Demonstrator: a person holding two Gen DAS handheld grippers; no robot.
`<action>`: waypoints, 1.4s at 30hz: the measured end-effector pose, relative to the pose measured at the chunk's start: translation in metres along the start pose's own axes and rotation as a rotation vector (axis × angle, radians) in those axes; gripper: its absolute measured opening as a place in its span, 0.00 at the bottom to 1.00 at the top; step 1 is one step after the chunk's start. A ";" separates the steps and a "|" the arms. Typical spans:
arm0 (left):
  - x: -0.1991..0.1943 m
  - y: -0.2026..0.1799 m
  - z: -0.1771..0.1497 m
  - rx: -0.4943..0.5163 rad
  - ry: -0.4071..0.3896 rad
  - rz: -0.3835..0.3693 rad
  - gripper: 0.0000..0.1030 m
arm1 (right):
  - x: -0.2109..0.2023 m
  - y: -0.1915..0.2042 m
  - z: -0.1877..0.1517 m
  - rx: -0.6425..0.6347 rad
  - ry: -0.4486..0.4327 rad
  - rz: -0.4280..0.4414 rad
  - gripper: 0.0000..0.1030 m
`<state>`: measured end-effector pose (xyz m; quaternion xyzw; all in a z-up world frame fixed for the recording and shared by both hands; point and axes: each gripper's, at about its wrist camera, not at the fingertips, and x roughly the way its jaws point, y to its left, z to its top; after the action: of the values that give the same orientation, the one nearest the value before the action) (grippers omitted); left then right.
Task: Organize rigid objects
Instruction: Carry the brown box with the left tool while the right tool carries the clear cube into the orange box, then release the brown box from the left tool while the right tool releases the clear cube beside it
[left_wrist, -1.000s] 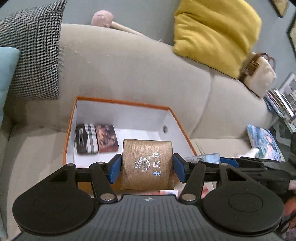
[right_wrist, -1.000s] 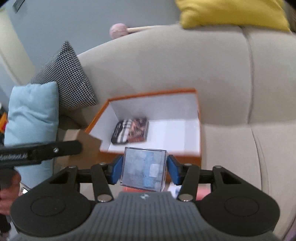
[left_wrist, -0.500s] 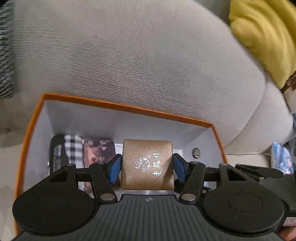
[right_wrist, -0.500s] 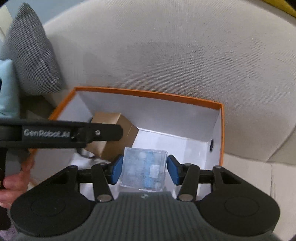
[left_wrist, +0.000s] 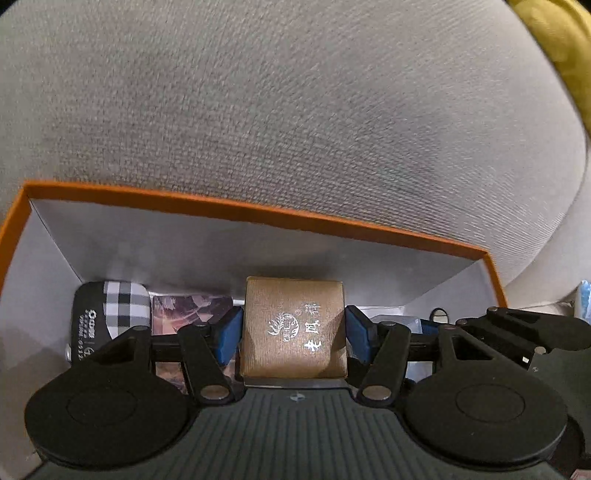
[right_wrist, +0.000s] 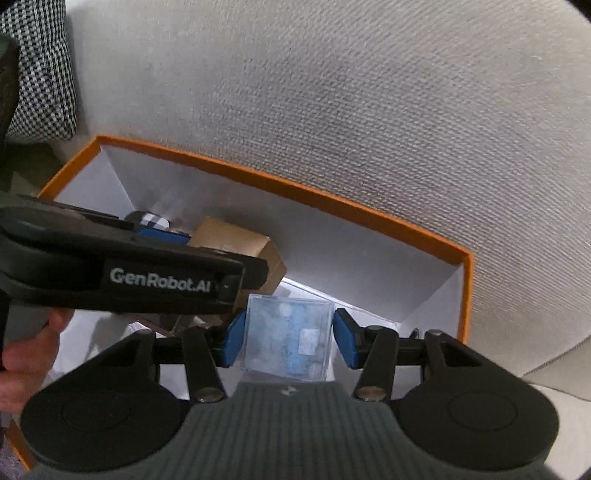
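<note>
My left gripper (left_wrist: 293, 334) is shut on a brown gift box (left_wrist: 293, 328) with silver lettering, held low inside the orange storage box (left_wrist: 258, 214), beside a brown patterned case (left_wrist: 192, 312) and a plaid case (left_wrist: 110, 314) lying on its white floor. My right gripper (right_wrist: 288, 339) is shut on a clear plastic box (right_wrist: 286, 339) with blue contents, also down inside the orange storage box (right_wrist: 280, 184), toward its right half. In the right wrist view the left gripper body (right_wrist: 129, 273) crosses from the left with the brown gift box (right_wrist: 236, 240) in it, and a hand (right_wrist: 26, 354) holds its handle.
The orange storage box rests on a beige sofa, whose backrest (left_wrist: 295, 110) rises right behind it. A houndstooth cushion (right_wrist: 37, 66) leans at the left and a yellow cushion (left_wrist: 554, 44) sits at the upper right. The right gripper's body (left_wrist: 517, 332) lies close on the left gripper's right.
Both grippers have come forward and down from in front of the orange box into it, each still carrying its box. The sofa back now fills the upper views.
</note>
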<state>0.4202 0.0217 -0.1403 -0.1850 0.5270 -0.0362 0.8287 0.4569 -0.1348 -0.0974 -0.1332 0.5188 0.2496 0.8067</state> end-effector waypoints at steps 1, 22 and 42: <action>0.003 -0.002 0.001 -0.004 0.005 0.004 0.66 | 0.002 0.001 0.000 -0.008 0.004 -0.004 0.51; -0.026 -0.011 -0.002 0.308 0.053 0.049 0.69 | 0.039 0.054 -0.001 -0.334 0.137 0.005 0.63; -0.001 -0.031 -0.019 0.707 0.152 0.181 0.34 | 0.085 0.074 0.013 -0.344 0.125 -0.071 0.20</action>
<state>0.4070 -0.0122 -0.1361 0.1632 0.5563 -0.1560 0.7997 0.4552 -0.0439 -0.1655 -0.3026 0.5125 0.2974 0.7465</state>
